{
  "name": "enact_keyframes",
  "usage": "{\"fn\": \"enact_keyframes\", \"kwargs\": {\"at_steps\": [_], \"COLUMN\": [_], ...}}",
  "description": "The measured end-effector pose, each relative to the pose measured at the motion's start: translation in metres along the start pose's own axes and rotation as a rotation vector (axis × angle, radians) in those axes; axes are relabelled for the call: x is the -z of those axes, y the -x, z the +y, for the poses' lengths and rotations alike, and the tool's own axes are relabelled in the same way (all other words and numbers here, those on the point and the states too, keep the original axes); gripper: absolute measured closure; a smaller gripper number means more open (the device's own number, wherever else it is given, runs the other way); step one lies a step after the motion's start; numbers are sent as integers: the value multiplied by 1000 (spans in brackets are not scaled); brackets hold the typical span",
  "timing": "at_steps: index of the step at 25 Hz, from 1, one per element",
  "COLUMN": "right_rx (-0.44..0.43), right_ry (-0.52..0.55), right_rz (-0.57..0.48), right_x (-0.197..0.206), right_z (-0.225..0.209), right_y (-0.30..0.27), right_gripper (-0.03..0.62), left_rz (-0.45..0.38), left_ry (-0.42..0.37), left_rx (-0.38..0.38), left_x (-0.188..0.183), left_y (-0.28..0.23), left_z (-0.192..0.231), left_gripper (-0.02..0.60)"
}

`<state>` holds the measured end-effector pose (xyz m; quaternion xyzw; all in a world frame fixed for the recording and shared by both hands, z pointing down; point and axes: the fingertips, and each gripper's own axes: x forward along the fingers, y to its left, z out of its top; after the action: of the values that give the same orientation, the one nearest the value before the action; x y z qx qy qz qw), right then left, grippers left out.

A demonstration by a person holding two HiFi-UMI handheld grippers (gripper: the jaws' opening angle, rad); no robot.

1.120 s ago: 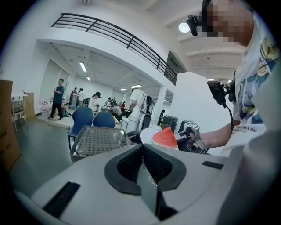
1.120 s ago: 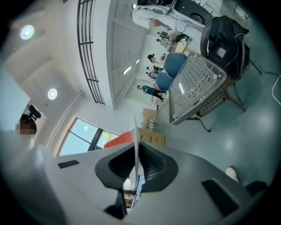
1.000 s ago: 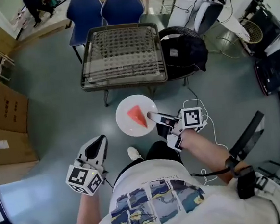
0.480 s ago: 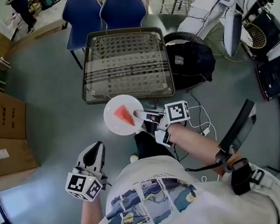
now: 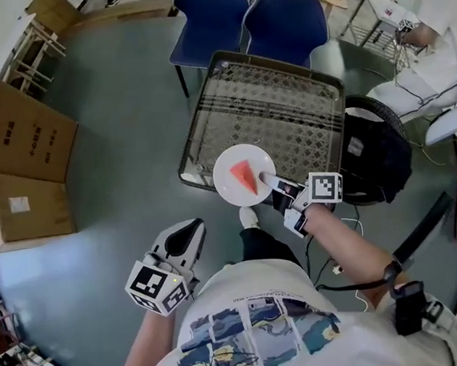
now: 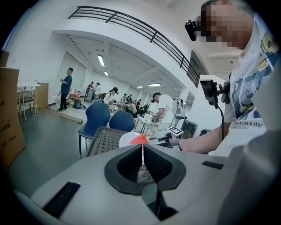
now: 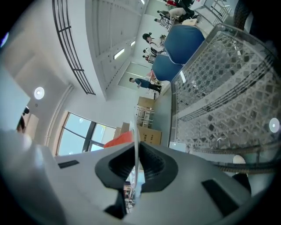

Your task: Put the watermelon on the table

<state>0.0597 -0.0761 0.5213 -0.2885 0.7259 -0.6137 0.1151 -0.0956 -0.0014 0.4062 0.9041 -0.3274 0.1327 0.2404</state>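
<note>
A red watermelon slice [image 5: 245,176] lies on a white plate [image 5: 230,186]. My right gripper [image 5: 268,180] is shut on the plate's right rim and holds it over the near edge of the low mesh-topped table [image 5: 285,104]. In the right gripper view the plate [image 7: 136,147] runs edge-on between the jaws of the right gripper [image 7: 136,163], with the watermelon slice [image 7: 117,140] to its left. My left gripper [image 5: 191,228] hangs lower left over the floor, shut and empty. The left gripper view looks past the left gripper [image 6: 142,152] to the watermelon slice [image 6: 140,139] and the table [image 6: 105,138].
Two blue chairs [image 5: 285,16] stand behind the table. A black bag on a round seat [image 5: 374,152] sits right of it. Cardboard boxes [image 5: 15,138] line the left wall. White cables [image 5: 333,269] trail on the floor by my feet. A seated person [image 5: 436,5] is far right.
My right gripper has carried the plate with the slice from over the floor to over the table's near edge. The left gripper has moved along with it, still shut.
</note>
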Motion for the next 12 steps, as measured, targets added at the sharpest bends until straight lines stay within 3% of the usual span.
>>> {"fn": "enact_keyframes", "kwargs": {"at_steps": [12], "right_rx": [64], "right_ry": [-52], "right_rz": [-72], "right_x": [-179], "right_z": [-136], "right_y": [-86], "right_gripper": [570], "left_rz": [75], "left_ry": [81], "left_rx": [-119], "left_x": [-38], "left_y": [-73], "left_z": [60], "left_gripper": [565]}}
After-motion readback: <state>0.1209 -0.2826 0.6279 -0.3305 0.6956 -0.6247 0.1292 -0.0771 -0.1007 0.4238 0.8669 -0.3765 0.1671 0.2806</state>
